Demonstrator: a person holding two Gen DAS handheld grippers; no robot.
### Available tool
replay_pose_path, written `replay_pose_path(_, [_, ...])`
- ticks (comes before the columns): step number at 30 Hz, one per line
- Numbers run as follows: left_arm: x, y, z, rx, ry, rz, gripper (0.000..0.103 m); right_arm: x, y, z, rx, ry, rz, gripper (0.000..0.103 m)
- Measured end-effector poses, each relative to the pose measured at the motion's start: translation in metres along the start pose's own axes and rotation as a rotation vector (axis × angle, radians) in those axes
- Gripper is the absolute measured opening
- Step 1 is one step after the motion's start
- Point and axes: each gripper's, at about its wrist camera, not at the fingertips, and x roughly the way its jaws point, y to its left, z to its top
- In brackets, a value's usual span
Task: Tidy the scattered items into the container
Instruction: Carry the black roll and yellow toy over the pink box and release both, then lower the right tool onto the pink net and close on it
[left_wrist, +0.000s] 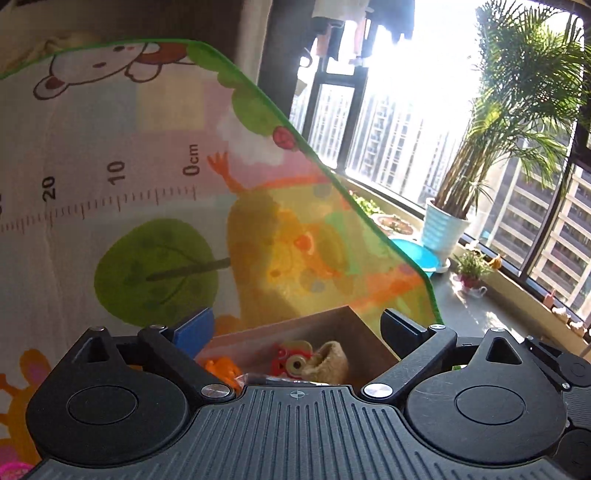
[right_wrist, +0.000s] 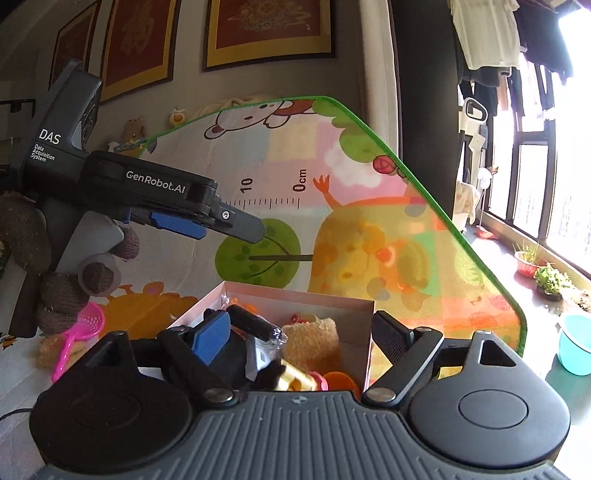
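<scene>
Play mat (right_wrist: 332, 206) covers the floor, cartoon print and a printed ruler; green-edged corner runs toward the window side. Box (right_wrist: 303, 295) sits on it, open-topped, directly ahead of both grippers.

Box already holds a fair load. Right view shows a tan plush (right_wrist: 314, 339), a black roll in clear wrap (right_wrist: 255, 325), a gold piece (right_wrist: 295, 380), an orange piece (right_wrist: 341, 382). Left view shows a red toy (left_wrist: 290, 360) beside the plush, plus orange bits at the near-left corner.

Judged progress: most of it done, not finished. Pink scoop (right_wrist: 79, 332) lies on the mat left of the box, well outside it, with something tan and fuzzy beside it, too blurred to name. Those look like what is left.

Right gripper (right_wrist: 301, 334) — fingers spread wide over the near end of the box, nothing between them. Left gripper (left_wrist: 297, 325) — likewise wide apart and empty in its own view, box between and beyond the tips; in the right view it hangs above the mat, left of the box.

View differences: only the right view shows the scoop, the other gripper in a knit-gloved hand, and framed pictures on the wall. Only the left view shows the palm (left_wrist: 517, 110) in its striped pot and the red toy clearly; the box's contents are mostly cut off there by the gripper body.
</scene>
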Motion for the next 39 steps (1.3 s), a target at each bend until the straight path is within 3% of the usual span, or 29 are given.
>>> replay_pose_path(5, [-0.016,0.016,-0.04,0.038,0.03,0.085,0.1,0.006,0.004,-0.015,-0.016,0.039,-0.026,0.085])
replay_pose_path(12, [-0.091,0.041,-0.109,0.097,0.03,0.168,0.103,0.0,0.035,-0.01,-0.073,0.008,0.004,0.099])
replay_pose_path(19, [-0.137,0.078,-0.182,-0.001,0.083,0.384,0.103,0.008,0.107,0.005,-0.195,0.024,0.123,0.1])
replay_pose_path(25, [-0.152,0.1,-0.21,-0.12,0.052,0.416,0.103,0.03,0.174,0.013,-0.273,0.078,0.223,0.099])
replay_pose_path(28, [-0.157,0.112,-0.212,-0.195,0.038,0.397,0.103,0.048,0.201,0.016,-0.284,0.144,0.291,0.086])
replay_pose_path(32, [-0.159,0.114,-0.213,-0.215,0.021,0.368,0.103,0.074,0.233,0.012,-0.3,0.233,0.385,0.049])
replay_pose_path(37, [-0.16,0.116,-0.215,-0.231,0.008,0.335,0.103,0.106,0.263,0.005,-0.334,0.298,0.407,0.046])
replay_pose_path(39, [-0.16,0.118,-0.215,-0.249,0.007,0.33,0.103,0.115,0.266,0.005,-0.321,0.313,0.401,0.052])
